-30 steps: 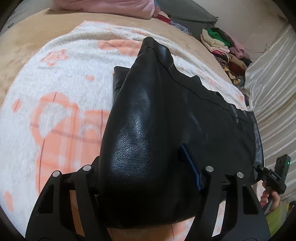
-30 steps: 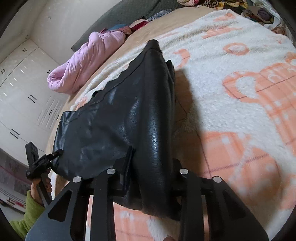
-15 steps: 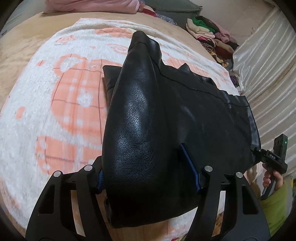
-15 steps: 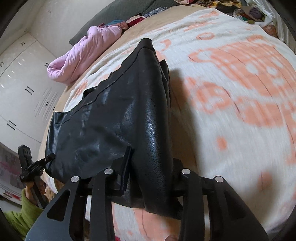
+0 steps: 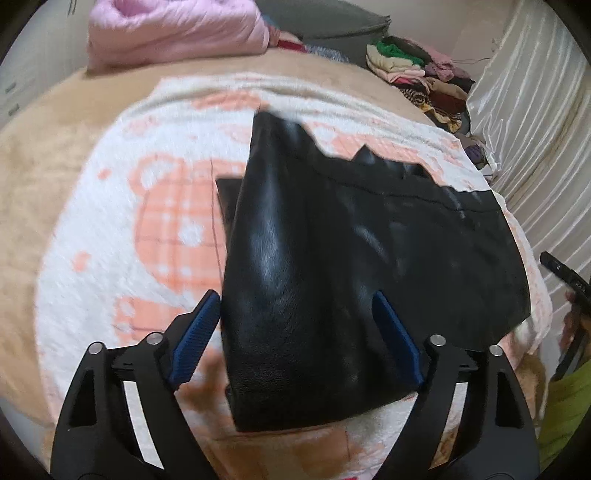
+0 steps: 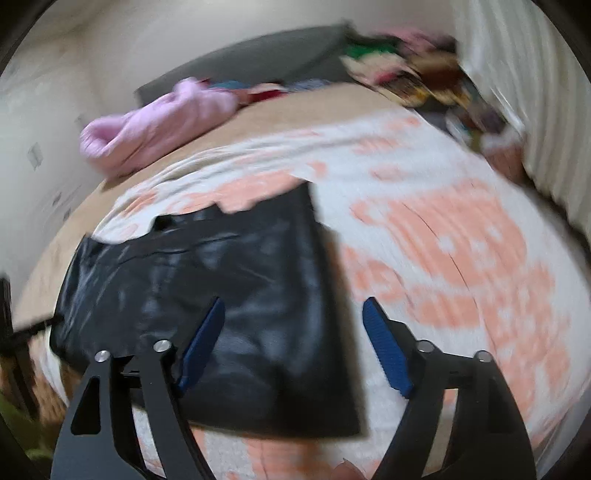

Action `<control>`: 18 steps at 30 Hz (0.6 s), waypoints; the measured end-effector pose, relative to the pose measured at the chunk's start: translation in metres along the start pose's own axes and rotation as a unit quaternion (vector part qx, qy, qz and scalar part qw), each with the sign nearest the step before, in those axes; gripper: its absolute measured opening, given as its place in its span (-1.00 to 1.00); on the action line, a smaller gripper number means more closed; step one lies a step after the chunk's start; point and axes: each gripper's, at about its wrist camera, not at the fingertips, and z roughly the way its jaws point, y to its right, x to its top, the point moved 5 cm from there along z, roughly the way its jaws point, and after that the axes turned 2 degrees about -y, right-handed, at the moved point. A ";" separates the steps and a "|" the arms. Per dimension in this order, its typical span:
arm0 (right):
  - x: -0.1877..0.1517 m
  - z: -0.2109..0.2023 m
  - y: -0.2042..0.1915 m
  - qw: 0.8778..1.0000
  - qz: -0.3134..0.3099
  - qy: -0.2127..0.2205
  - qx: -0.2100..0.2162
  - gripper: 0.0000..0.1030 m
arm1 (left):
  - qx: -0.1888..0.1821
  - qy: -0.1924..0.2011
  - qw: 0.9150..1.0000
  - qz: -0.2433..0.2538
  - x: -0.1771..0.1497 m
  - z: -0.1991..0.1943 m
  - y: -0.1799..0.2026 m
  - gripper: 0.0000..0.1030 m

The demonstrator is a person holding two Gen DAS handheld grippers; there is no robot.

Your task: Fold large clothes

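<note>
A black leather garment [image 5: 332, 266] lies folded on a white and orange blanket [image 5: 122, 236] on the bed. My left gripper [image 5: 295, 343] is open, its blue pads either side of the garment's near folded edge, not pinching it. In the right wrist view the garment [image 6: 229, 306] lies flat, and my right gripper [image 6: 291, 343] is open above its near right corner. That view is blurred by motion.
A pink quilt [image 5: 177, 33] lies at the head of the bed. A pile of folded clothes [image 5: 417, 74] sits at the far right by a pale curtain [image 5: 535, 122]. The tan bedcover [image 5: 33, 192] shows at the left.
Both grippers have opened and let go of the garment's edge. The lifted fold has dropped flat onto the blanket. Both grippers have drawn back and up.
</note>
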 end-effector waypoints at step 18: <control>0.028 0.106 -0.138 0.986 -0.128 -0.081 0.062 0.08 | -0.023 -0.047 0.996 0.073 0.002 0.052 0.051 0.33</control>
